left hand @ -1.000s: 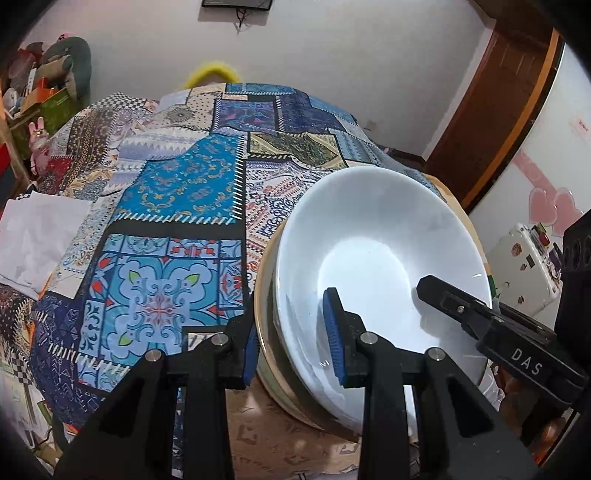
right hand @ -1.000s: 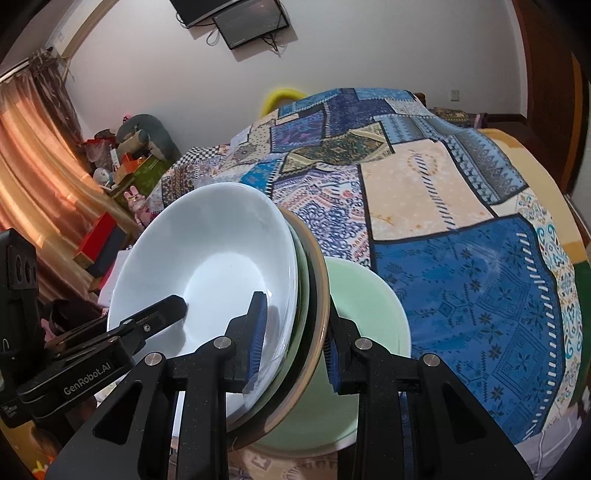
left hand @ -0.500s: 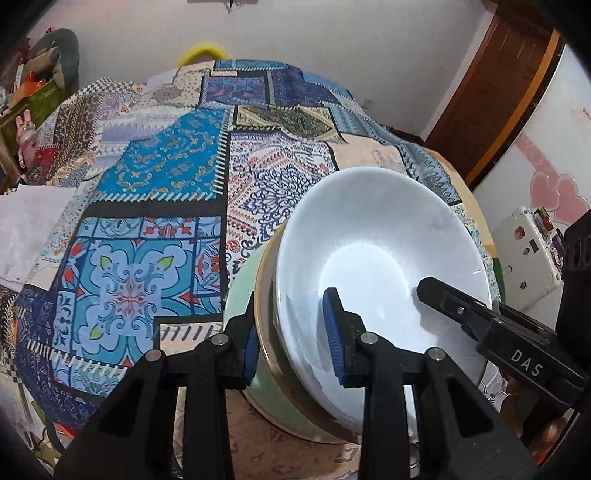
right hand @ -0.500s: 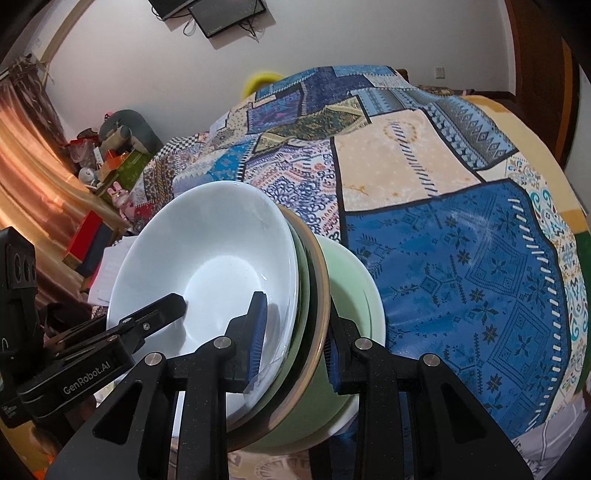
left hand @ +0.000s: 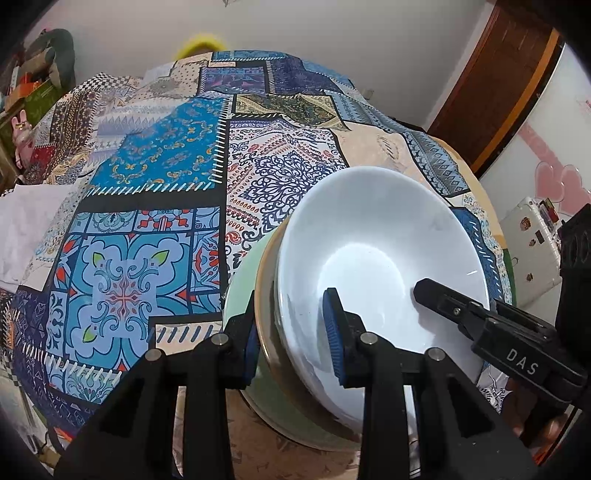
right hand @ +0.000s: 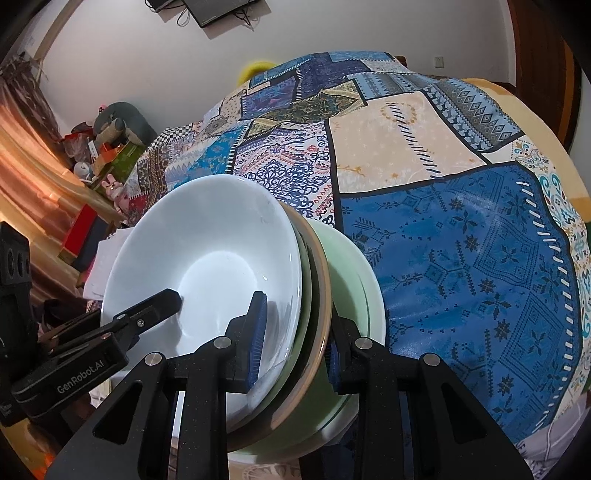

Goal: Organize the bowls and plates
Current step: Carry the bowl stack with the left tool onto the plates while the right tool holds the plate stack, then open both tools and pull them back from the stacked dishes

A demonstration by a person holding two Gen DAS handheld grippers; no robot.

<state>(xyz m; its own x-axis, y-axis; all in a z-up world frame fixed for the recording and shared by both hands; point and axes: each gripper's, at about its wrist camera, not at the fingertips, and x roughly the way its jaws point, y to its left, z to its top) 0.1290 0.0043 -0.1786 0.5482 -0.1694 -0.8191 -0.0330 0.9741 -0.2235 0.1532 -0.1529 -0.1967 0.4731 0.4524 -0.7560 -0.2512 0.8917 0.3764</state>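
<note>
**A:** While both grippers clamp the same stack from opposite sides, what exactly sits between them?

**B:** Nested dishes. A white bowl (left hand: 380, 258) sits on top, in a tan-rimmed plate (right hand: 320, 295). A pale green bowl (right hand: 354, 295) lies beneath. The left gripper (left hand: 291, 332) has one blue pad inside the white bowl and one outside the plate rim, pinched on the near-left edge. The right gripper (right hand: 295, 336) does the same on the opposite edge, closed on the rims.

**A:** Why two grippers for one stack?

**B:** Likely for balance. A stack of smooth ceramic held at one edge would tip or slide apart; opposite grips keep it together. I cannot tell whether the green bowl is gripped or simply lies under the held dishes.

**A:** Where is the stack?

**B:** Low over the near edge of a patchwork cloth (left hand: 147, 184), tilted in both views. Whether it touches the cloth is hidden.

**A:** And the room?

**B:** The cloth, blue, cream and navy panels, covers a wide surface running far back to a white wall (right hand: 147, 66). A dark screen (right hand: 218, 11) hangs high on it. Orange curtains (right hand: 26, 173) and cluttered boxes stand far left, and a brown wooden door (left hand: 491, 88) far right.
</note>
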